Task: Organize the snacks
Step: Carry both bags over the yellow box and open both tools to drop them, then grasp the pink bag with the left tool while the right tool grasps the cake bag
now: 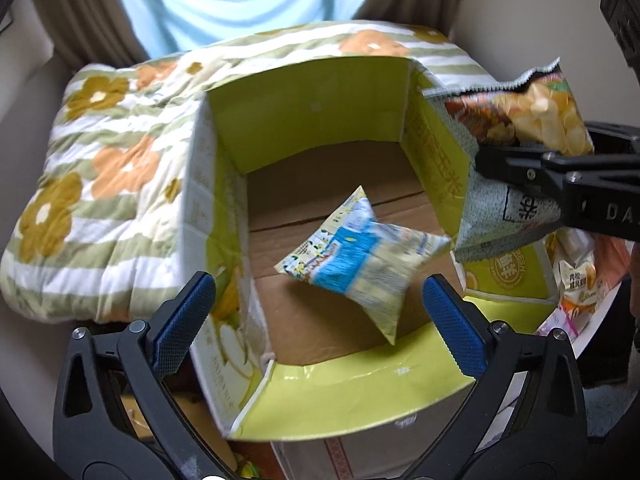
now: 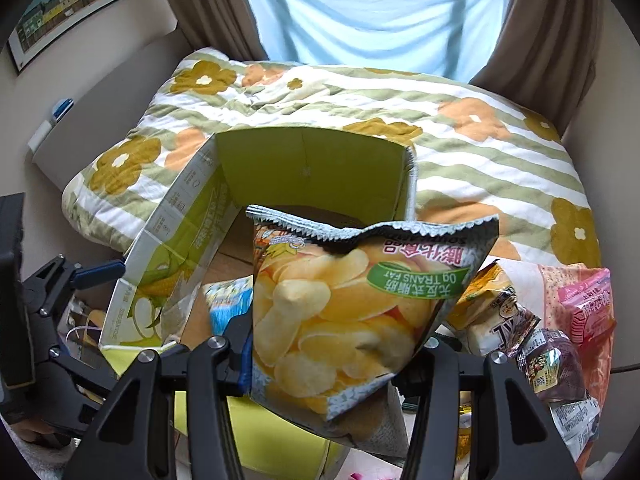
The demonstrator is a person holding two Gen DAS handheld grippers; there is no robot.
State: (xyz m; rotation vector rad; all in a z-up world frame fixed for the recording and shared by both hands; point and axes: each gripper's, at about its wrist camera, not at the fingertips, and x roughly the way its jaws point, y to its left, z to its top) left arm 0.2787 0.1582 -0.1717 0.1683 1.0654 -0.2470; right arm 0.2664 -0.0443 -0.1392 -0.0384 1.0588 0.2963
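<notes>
An open cardboard box [image 1: 304, 136] with yellow-green flaps sits in front of me; it also shows in the right wrist view [image 2: 308, 164]. A blue and pale yellow snack packet [image 1: 356, 256] is blurred, over the box's brown floor. My left gripper [image 1: 316, 320] is open and empty above the box's near flap. My right gripper [image 2: 320, 364] is shut on a bag of potato chips [image 2: 348, 312], held upside down beside the box's right flap. The chip bag [image 1: 532, 120] and right gripper [image 1: 560, 180] also show in the left wrist view.
A flowered striped quilt [image 1: 108, 184] lies behind and left of the box. Several more snack packets [image 2: 552, 344] lie to the right, with a pink packet [image 2: 592, 304] among them. Curtains and a window are at the back.
</notes>
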